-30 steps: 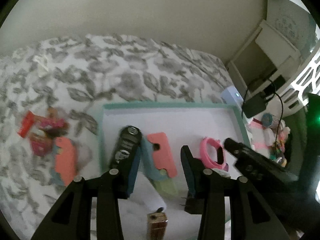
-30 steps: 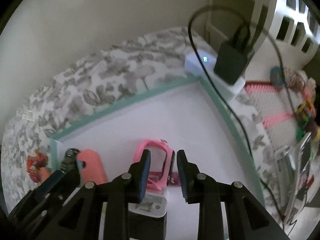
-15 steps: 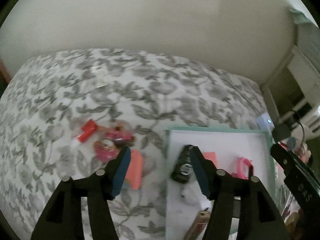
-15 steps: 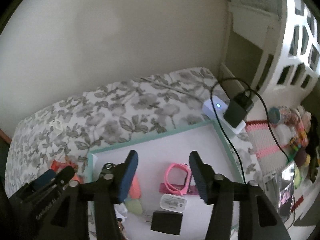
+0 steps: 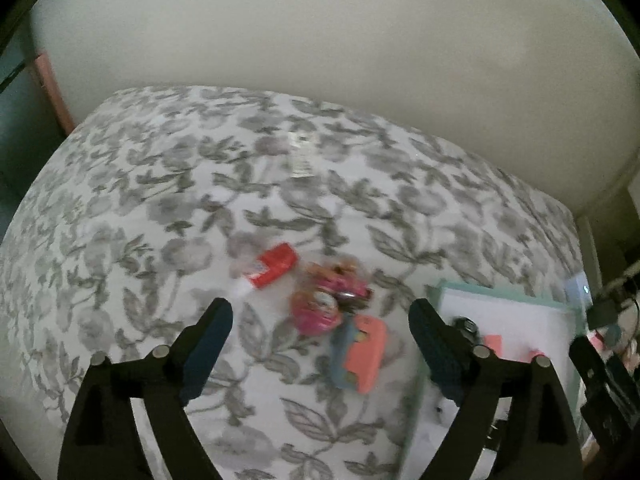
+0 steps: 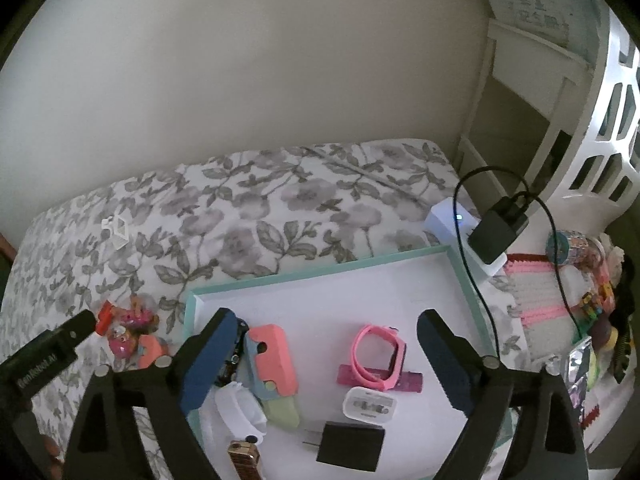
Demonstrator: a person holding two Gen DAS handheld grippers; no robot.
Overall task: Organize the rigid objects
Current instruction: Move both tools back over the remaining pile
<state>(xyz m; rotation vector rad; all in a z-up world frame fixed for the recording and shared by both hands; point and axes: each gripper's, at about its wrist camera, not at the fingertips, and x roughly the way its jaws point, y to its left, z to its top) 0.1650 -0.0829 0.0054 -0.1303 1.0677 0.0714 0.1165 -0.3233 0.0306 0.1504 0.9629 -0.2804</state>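
My left gripper [image 5: 320,316] hangs over the floral bedspread, jaws opening wide with nothing held. Below it lie a red packet [image 5: 276,266], a pink round toy [image 5: 320,308] and a coral-and-blue toy [image 5: 360,356]. The teal-rimmed white tray [image 6: 320,276] sits to their right. My right gripper [image 6: 328,320] hovers above the tray, jaws also opening and empty. In the tray lie a pink watch [image 6: 380,352], a coral toy knife [image 6: 272,356], a black key fob [image 6: 236,348], a white case [image 6: 370,404], a black charger [image 6: 350,446] and a gold lighter [image 6: 244,460].
A white power block with a black plug [image 6: 496,232] and its cable sits at the tray's far right corner. A white lattice basket [image 6: 600,120] and a pink mat [image 6: 536,292] with clutter stand to the right. The wall backs the bed.
My left gripper swung left from the tray to the loose toys on the bed, its jaws widening. My right gripper rose off the pink watch, which stays in the tray, and spread wide.
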